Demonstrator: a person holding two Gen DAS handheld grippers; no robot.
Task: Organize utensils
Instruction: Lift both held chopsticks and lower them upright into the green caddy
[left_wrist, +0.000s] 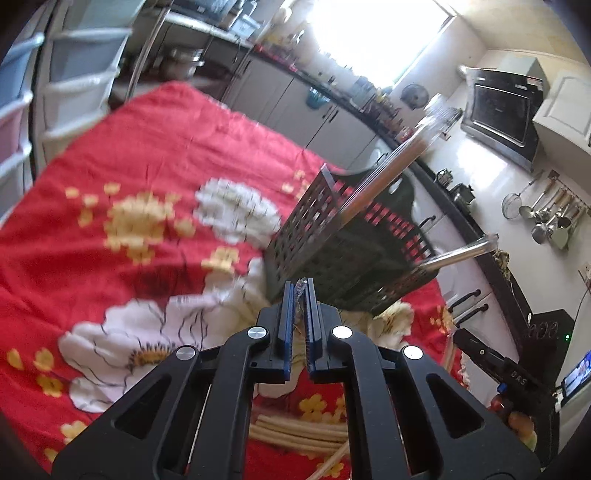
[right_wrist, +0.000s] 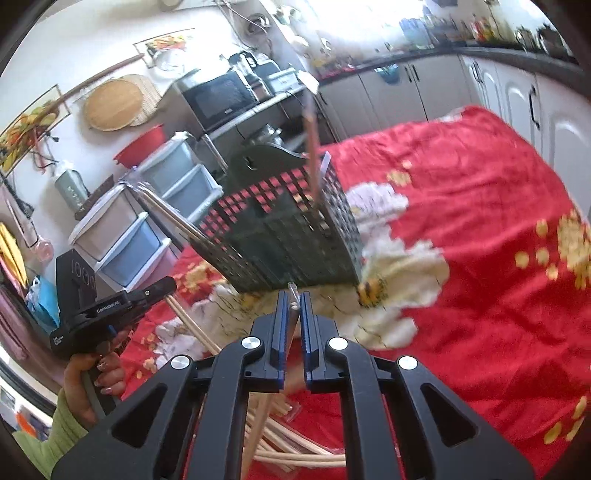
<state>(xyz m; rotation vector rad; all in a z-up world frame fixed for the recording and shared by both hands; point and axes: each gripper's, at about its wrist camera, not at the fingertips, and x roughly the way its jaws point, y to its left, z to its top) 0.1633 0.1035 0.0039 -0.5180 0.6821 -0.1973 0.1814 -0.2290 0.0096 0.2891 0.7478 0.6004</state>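
Observation:
A black perforated utensil basket stands on the red floral cloth; it also shows in the right wrist view. Two wrapped chopstick pairs lean out of it, also seen from the right. My left gripper is shut on the clear wrapper end of a wrapped chopstick pair, just in front of the basket. My right gripper is shut on another wrapped chopstick pair, also just before the basket. More pale chopsticks lie on the cloth below the grippers.
The other hand-held gripper shows at the left of the right wrist view. Plastic drawer units stand beside the table. Kitchen cabinets and a counter run behind it. Hanging ladles are on the wall.

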